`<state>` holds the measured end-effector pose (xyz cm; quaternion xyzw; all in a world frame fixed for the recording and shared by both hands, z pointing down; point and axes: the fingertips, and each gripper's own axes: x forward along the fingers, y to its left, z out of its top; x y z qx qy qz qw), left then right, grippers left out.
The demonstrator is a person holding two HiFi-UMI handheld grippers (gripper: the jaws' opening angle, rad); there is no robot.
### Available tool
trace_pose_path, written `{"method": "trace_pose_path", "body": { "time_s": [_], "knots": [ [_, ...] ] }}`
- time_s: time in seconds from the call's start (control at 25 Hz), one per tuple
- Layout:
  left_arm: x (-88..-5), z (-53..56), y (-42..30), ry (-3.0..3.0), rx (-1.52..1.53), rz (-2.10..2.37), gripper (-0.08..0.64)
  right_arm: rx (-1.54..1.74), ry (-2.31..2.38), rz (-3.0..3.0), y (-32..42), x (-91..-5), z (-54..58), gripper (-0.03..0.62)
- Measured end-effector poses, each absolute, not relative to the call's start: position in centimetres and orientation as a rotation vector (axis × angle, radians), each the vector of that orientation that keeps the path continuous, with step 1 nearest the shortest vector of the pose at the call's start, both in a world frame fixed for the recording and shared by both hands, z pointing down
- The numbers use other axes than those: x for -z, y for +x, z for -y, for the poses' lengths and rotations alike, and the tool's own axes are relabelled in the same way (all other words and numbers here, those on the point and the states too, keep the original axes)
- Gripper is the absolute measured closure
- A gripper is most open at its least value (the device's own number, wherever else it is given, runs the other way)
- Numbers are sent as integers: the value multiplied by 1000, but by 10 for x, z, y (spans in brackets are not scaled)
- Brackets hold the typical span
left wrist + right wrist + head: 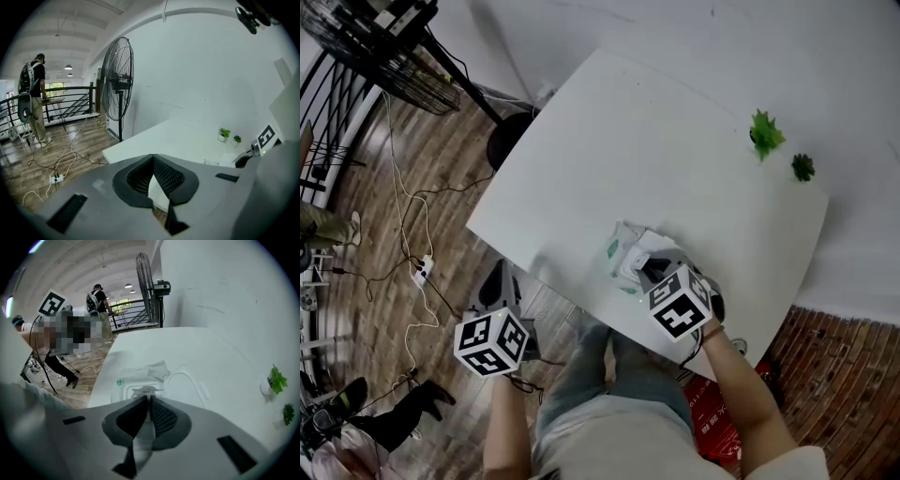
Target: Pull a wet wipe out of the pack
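The wet wipe pack (623,253) lies near the front edge of the white table (675,141), white with green print and its lid flipped open. In the right gripper view the pack (133,380) sits just beyond the jaws. My right gripper (645,272) is down on the pack's opening, shut on the tip of a white wipe (145,391) that runs back between the jaws (148,400). My left gripper (502,281) is held off the table's front left edge, above the floor. Its jaws meet at the tips (153,158) with nothing between them.
Two small green plants (766,134) (803,167) stand at the table's far right. A large floor fan (384,47) (117,79) stands left of the table, with cables and a power strip (420,272) on the wooden floor. A person (33,101) stands by the railing.
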<state>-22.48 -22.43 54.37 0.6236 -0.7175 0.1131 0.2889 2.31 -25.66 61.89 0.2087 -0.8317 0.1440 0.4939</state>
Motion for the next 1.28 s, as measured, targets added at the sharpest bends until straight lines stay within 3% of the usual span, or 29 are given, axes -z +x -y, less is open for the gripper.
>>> {"method": "trace_pose_path", "body": {
  "time_s": [1.28],
  "knots": [
    [-525,240,-214,1754,-242,1886,555,-389,673,2091,37,-579,260,586]
  ]
}}
